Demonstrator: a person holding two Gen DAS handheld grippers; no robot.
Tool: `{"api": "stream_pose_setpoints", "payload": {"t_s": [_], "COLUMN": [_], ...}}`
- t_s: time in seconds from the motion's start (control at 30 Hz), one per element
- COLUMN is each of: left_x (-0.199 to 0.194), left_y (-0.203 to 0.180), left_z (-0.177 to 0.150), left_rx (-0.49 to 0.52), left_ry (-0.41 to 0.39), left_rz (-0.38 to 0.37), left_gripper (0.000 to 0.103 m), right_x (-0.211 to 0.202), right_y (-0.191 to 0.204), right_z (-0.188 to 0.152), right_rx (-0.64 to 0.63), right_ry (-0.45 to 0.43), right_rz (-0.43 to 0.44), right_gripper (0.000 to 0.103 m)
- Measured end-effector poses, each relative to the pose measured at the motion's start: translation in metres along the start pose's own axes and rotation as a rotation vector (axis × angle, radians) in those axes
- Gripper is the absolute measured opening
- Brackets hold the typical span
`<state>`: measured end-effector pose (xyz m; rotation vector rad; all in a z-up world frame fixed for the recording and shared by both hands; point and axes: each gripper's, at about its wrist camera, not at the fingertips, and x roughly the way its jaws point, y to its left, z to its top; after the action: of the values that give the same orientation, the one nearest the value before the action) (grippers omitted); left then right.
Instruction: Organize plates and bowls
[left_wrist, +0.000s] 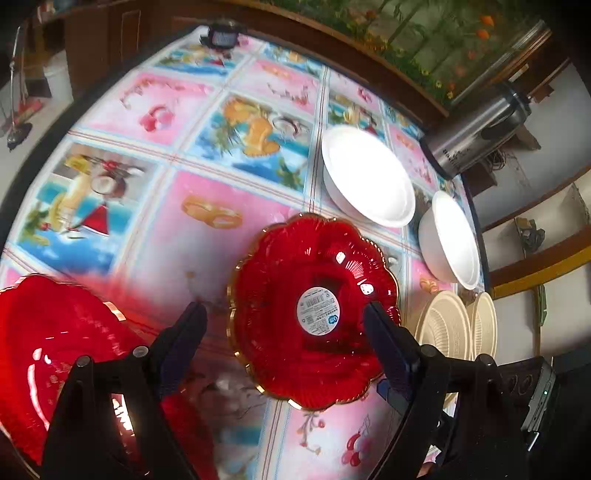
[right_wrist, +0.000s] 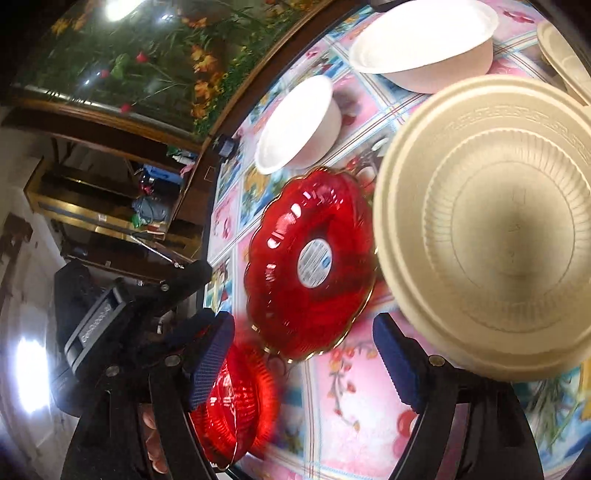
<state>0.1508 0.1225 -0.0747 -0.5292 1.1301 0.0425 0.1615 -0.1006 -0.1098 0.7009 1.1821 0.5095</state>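
Observation:
A red scalloped plate (left_wrist: 314, 310) with a gold rim and a round label lies on the patterned tablecloth (left_wrist: 155, 229). My left gripper (left_wrist: 284, 321) hangs open over its near left edge, and the right finger overlaps the plate without pinching it. A second red plate (left_wrist: 55, 350) lies at the lower left. My right gripper (right_wrist: 303, 350) is open above the cloth with nothing between its fingers. Ahead of it lies the labelled red plate (right_wrist: 310, 262), and the other red plate (right_wrist: 232, 406) shows behind its left finger. A ribbed cream plate (right_wrist: 491, 229) sits close on the right.
Two white bowls (left_wrist: 369, 177) (left_wrist: 450, 240) stand toward the far right, with two cream plates (left_wrist: 447, 328) (left_wrist: 484, 325) nearer. A steel flask (left_wrist: 476, 136) stands beyond the table's rim. A small dark device (left_wrist: 221, 37) sits at the far edge.

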Motion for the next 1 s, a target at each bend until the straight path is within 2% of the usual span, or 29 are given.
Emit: {"api": "stream_pose_setpoints", "payload": {"t_s": [0.17,0.2,0.23,0.27,0.3,0.37,0.4,0.47,0.5,0.53,0.77,1.0], "left_x": [0.022,0.025,0.028,0.031,0.032,0.037,0.038,0.039,0.039,0.038,0.026,-0.01], "left_y": [0.0,0.001,0.001,0.001,0.001,-0.001,-0.001,0.0,0.001,0.001,-0.007,-0.016], "left_z": [0.002,0.002,0.001,0.001,0.0,-0.002,-0.002,-0.002,-0.002,-0.002,-0.006,-0.013], "left_rx": [0.004,0.003,0.012,0.023,0.032,0.049,0.052,0.052,0.056,0.06,0.092,0.133], "left_ry": [0.038,0.046,0.057,0.061,0.06,0.066,0.067,0.064,0.059,0.056,0.019,-0.08], "left_rz": [0.027,0.025,0.033,0.059,0.074,0.107,0.115,0.152,0.173,0.187,0.214,0.217], "left_gripper": [0.084,0.074,0.062,0.057,0.048,0.041,0.036,0.025,0.018,0.014,0.013,0.013], "right_x": [0.007,0.008,0.009,0.01,0.012,0.019,0.023,0.027,0.028,0.028,0.019,0.001], "right_y": [-0.003,-0.004,-0.003,-0.002,-0.002,-0.004,-0.007,-0.01,-0.01,-0.011,-0.008,0.004], "right_z": [0.006,0.007,0.008,0.009,0.009,0.011,0.011,0.01,0.01,0.01,0.006,-0.002], "right_rx": [-0.004,-0.007,-0.018,-0.029,-0.039,-0.051,-0.05,-0.055,-0.06,-0.06,-0.08,-0.109], "right_ry": [-0.004,-0.005,-0.008,-0.01,-0.008,0.003,0.013,0.008,0.004,0.005,-0.023,-0.064], "right_rz": [-0.016,-0.023,-0.034,-0.049,-0.066,-0.098,-0.121,-0.137,-0.144,-0.137,-0.133,-0.1], "right_gripper": [0.079,0.077,0.072,0.069,0.062,0.049,0.036,0.021,0.016,0.016,0.016,0.016]}}
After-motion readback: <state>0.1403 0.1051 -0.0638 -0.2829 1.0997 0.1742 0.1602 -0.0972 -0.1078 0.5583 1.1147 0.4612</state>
